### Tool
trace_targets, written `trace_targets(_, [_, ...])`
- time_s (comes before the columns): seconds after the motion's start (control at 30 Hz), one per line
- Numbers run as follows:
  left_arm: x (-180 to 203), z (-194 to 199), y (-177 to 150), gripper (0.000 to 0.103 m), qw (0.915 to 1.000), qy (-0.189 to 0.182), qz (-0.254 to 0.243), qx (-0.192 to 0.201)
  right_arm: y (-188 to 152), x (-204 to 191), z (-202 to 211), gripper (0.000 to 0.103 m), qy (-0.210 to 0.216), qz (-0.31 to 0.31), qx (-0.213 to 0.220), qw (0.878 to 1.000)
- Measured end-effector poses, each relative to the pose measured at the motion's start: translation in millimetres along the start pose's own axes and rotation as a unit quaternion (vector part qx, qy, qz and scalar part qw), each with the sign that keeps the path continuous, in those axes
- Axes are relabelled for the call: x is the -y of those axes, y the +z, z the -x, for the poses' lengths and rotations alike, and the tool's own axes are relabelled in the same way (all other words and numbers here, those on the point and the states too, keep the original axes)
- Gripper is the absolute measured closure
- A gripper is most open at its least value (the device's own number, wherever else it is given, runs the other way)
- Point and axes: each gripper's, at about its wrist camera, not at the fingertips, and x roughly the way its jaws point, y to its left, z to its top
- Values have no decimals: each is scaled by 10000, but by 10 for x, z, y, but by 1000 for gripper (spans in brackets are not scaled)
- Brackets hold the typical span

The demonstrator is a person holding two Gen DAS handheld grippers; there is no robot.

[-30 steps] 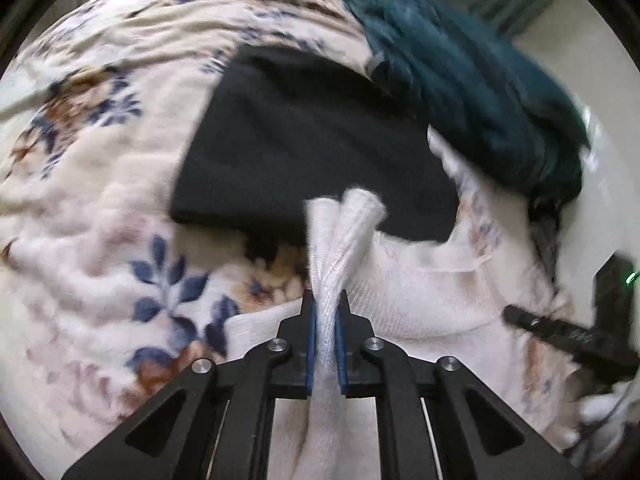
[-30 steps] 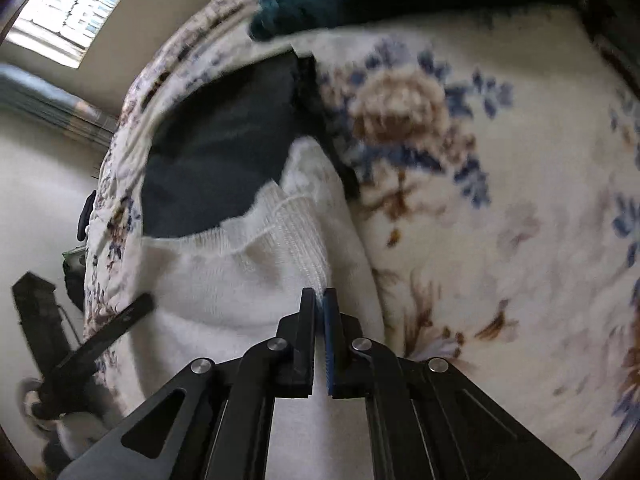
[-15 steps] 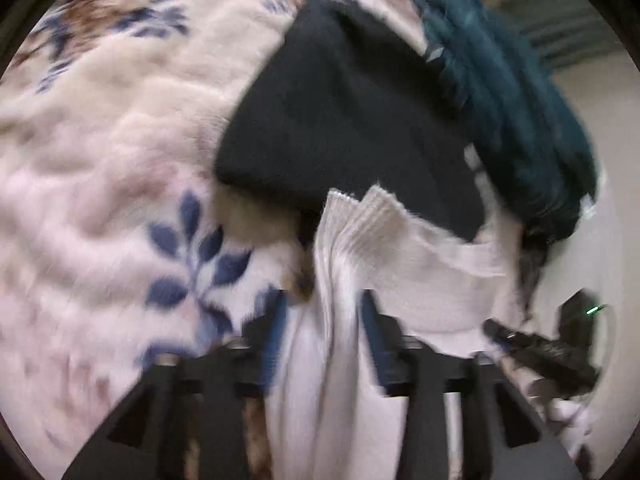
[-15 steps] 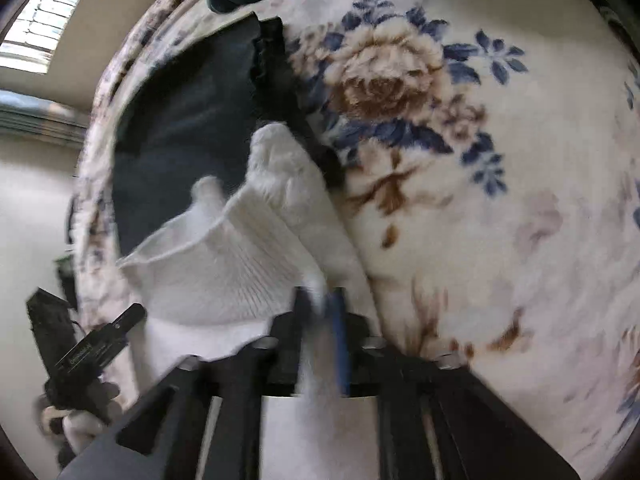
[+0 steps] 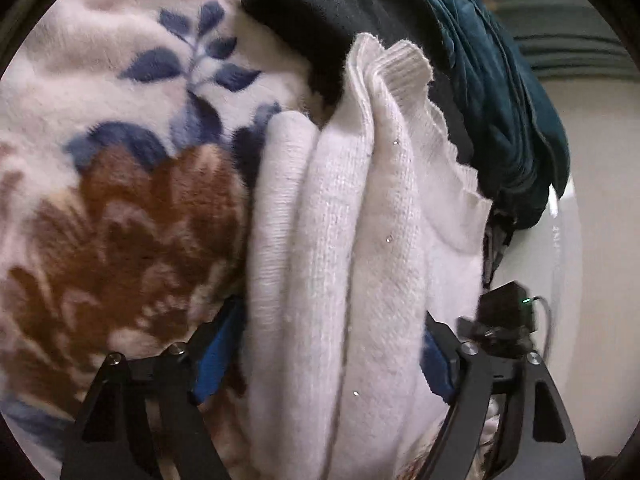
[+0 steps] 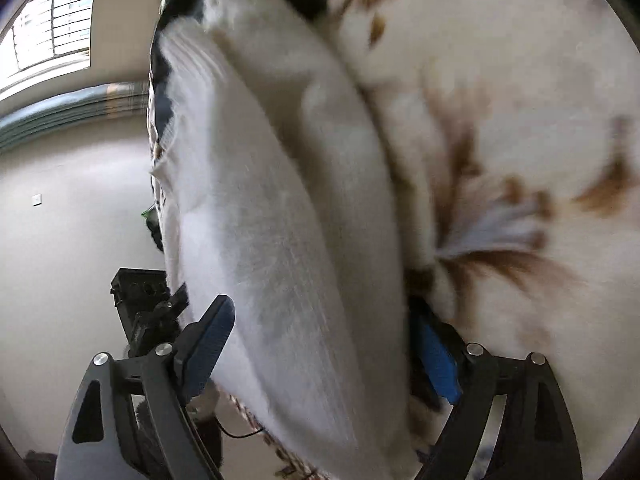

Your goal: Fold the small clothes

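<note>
Left wrist view: the left tool [image 5: 328, 352] stands released, blue-padded jaws spread wide on either side of the bunched white knitted garment [image 5: 340, 248]. The garment lies on the cream floral fleece blanket [image 5: 120, 152], its ribbed edge against a black folded cloth [image 5: 340, 4], with a teal garment [image 5: 508, 96] beyond.

Right wrist view: the right tool [image 6: 324, 356] is likewise released, jaws wide apart around the white knitted garment [image 6: 280, 220], which rests on the blanket [image 6: 520, 80]. This view is blurred.

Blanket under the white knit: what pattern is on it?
Cream plush blanket printed with navy-blue leaves and brown flowers; clearest in the left wrist view.
</note>
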Motion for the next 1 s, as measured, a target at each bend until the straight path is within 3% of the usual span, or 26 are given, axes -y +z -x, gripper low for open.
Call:
trace_targets(0.03, [33, -16, 6, 25, 10000, -41, -30, 22, -1, -27, -43, 16, 14, 68, 64, 10000])
trace_targets(0.07, [92, -9, -3, 37, 9999, -30, -158, 65, -10, -52, -61, 26, 22, 107, 104, 9999])
trace_targets(0.1, [129, -27, -9, 65, 9997, -77, -241, 74, -23, -74, -93, 50, -3, 81, 79, 9999])
trace_targets(0.2, [277, 79, -47, 74, 9989, -83, -423, 191, -86, -79, -47, 60, 136, -99, 179, 9997])
trace_targets(0.37, [415, 296, -122, 75, 9988, -435, -145, 180, -294, -155, 157, 63, 366, -136, 230, 9990])
trace_targets(0.53, [494, 502, -362, 75, 9979, -628, 150, 33, -681, -374, 360, 64, 287, 104, 92, 9995])
trace_targets(0.63, [511, 541, -568, 75, 9986, -505, 81, -98, -960, -406, 415, 64, 186, 223, -27, 9996])
trace_targets(0.7, [386, 416, -724, 71, 9993, -51, 10, -367, -1078, -299, 336, 59, -174, 135, -233, 9995])
trace_targets(0.8, [186, 293, -854, 60, 9953, 745, 40, -611, -1212, -76, 142, 51, -1342, 86, -640, 9888])
trace_targets(0.83, [179, 313, -868, 60, 9948, 828, 50, -588, -1235, -49, 151, 51, -1743, 209, -589, 9827])
trace_targets(0.9, [246, 450, -849, 57, 9957, 854, 37, -354, -1223, -101, 280, 51, -1826, 273, -322, 9823])
trace_targets(1.0, [457, 697, -722, 50, 9935, 1102, -214, 186, -1221, -324, 611, 51, -2261, 636, 495, 9708])
